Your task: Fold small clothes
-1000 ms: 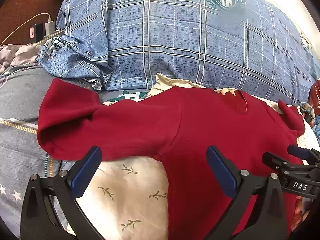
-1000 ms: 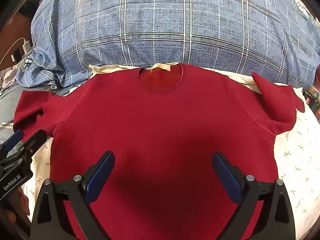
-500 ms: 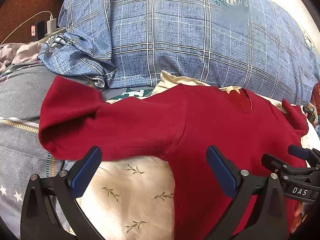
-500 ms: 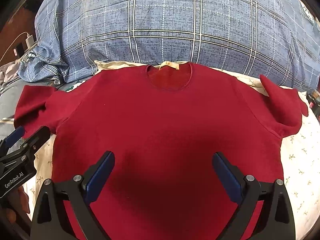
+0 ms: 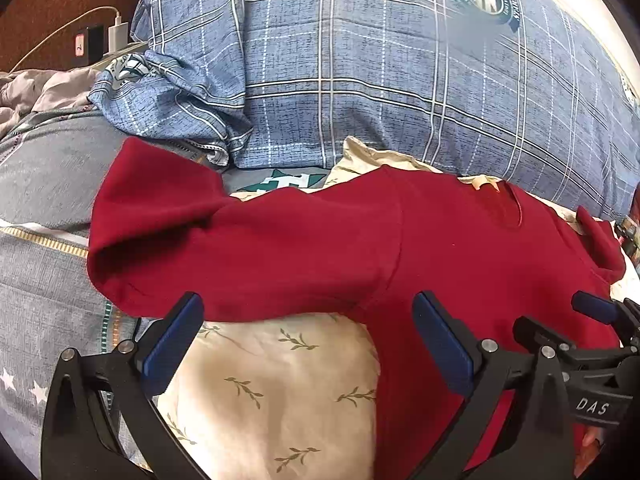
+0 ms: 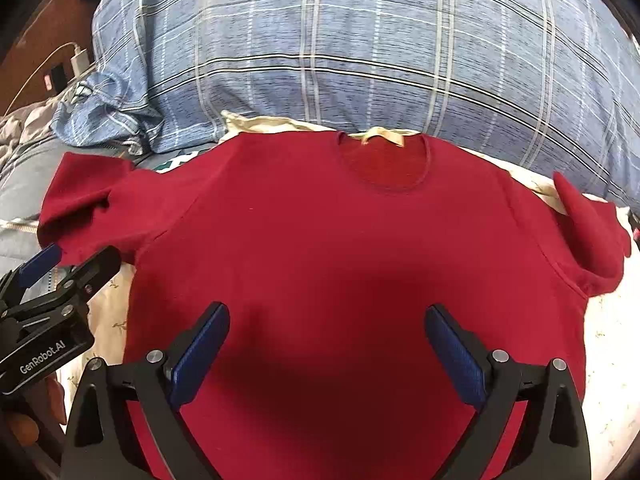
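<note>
On the bed, against the plaid pillow (image 6: 360,40), the red shirt (image 6: 340,248) lies flat and unfolded, both grippers' jaws apart and empty; the left gripper (image 5: 308,344) likely takes the sleeve (image 5: 168,232) next.

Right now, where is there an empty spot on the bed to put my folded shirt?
The bare cream leaf-print cloth below the red shirt's left sleeve is free, between the shirt's body and the grey star bedding. A narrower strip lies past the right sleeve. Behind the collar it is crowded: the blue plaid pillow presses close.
</note>
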A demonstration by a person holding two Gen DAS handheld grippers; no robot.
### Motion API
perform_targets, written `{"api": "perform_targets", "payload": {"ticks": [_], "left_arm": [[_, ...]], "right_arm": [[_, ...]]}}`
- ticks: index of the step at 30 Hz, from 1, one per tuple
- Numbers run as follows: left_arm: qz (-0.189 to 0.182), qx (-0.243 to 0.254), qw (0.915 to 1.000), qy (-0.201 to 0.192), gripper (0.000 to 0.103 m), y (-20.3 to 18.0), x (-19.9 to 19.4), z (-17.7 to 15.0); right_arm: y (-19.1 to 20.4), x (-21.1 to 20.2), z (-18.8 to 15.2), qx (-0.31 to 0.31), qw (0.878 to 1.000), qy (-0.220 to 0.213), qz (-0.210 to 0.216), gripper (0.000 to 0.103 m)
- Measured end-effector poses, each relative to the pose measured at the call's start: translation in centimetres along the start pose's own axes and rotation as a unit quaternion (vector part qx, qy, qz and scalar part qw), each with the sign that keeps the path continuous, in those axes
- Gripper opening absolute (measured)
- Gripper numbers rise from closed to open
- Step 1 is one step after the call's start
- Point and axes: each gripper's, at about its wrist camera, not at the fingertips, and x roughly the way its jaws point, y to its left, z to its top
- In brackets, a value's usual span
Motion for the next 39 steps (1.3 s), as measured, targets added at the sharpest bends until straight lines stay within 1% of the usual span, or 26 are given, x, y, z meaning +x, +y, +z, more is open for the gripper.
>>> {"api": "perform_targets", "payload": {"ticks": [5,7,8,10,11,14,15,16,17,18,19,20,21,22,23,24,27,30,32,36,39], "left_arm": [[0.013,-0.006,0.9999,0.005,0.103,1.2,0.3,0.2],[0.027,-0.012,0.9996,0.005,0.103,2.2,0.3,0.5],[0.040,-0.016,0.9991,0.003,0.103,2.9,0.3,0.6],[0.067,-0.030,0.9973,-0.001,0.103,4.7,0.2,1.0],[0.080,-0.044,0.9958,0.001,0.103,5.9,0.2,1.2],[0.102,-0.088,0.9908,0.012,0.103,8.7,0.5,1.5],[0.108,-0.104,0.9886,0.016,0.103,9.6,0.7,1.6],[0.112,-0.115,0.9868,0.021,0.103,10.3,0.9,1.6],[0.119,-0.124,0.9846,0.027,0.103,11.0,1.3,1.7],[0.121,-0.126,0.9842,0.028,0.103,11.3,1.4,1.7],[0.121,-0.121,0.9849,0.024,0.103,11.3,1.4,1.7],[0.133,-0.111,0.9847,0.020,0.103,11.0,1.4,1.8],[0.144,-0.102,0.9842,0.020,0.103,10.9,1.5,1.8],[0.154,-0.092,0.9835,0.022,0.103,10.8,1.7,1.9],[0.160,-0.086,0.9831,0.024,0.103,10.8,1.9,1.9],[0.160,-0.084,0.9833,0.023,0.103,10.9,1.8,2.0],[0.159,-0.090,0.9831,0.012,0.103,11.4,1.1,2.2],[0.173,-0.087,0.9810,0.002,0.103,11.8,0.4,2.2],[0.180,-0.087,0.9798,0.000,0.103,12.2,0.3,2.3],[0.181,-0.087,0.9796,0.005,0.103,12.5,0.5,2.3],[0.188,-0.077,0.9792,0.008,0.103,12.3,0.7,2.3]], "right_arm": [[1.0,0.5,0.3,-0.010,1.000,0.001,0.006,0.099],[1.3,0.6,0.6,-0.011,1.000,-0.001,0.010,0.098],[1.5,0.6,0.9,-0.012,1.000,-0.004,0.019,0.097],[2.0,0.5,1.5,-0.012,0.999,-0.009,0.046,0.097],[2.4,0.5,2.0,-0.015,0.998,-0.012,0.063,0.097],[4.4,0.6,3.7,-0.042,0.992,-0.013,0.115,0.091],[5.1,0.7,4.3,-0.050,0.990,-0.015,0.128,0.091],[5.9,0.7,5.0,-0.056,0.988,-0.018,0.145,0.091],[6.9,0.9,5.8,-0.062,0.984,-0.017,0.169,0.088],[7.5,1.1,6.4,-0.066,0.980,-0.016,0.185,0.085],[8.6,1.2,7.0,-0.072,0.975,-0.015,0.208,0.082],[9.7,1.4,7.7,-0.080,0.971,-0.012,0.226,0.077],[10.8,1.8,8.1,-0.086,0.968,-0.010,0.237,0.072],[11.8,2.2,8.8,-0.092,0.964,-0.007,0.248,0.070],[12.7,2.9,9.5,-0.093,0.961,0.000,0.260,0.066],[13.4,3.6,10.2,-0.083,0.956,0.014,0.281,0.065],[14.3,6.1,11.5,-0.024,0.929,0.069,0.362,0.064],[15.9,9.1,12.4,0.020,0.900,0.119,0.418,0.064],[16.6,11.1,12.5,0.046,0.886,0.153,0.435,0.065],[18.1,13.9,12.0,0.077,0.862,0.198,0.461,0.064],[19.5,14.9,11.7,0.082,0.852,0.214,0.471,0.064]]}}
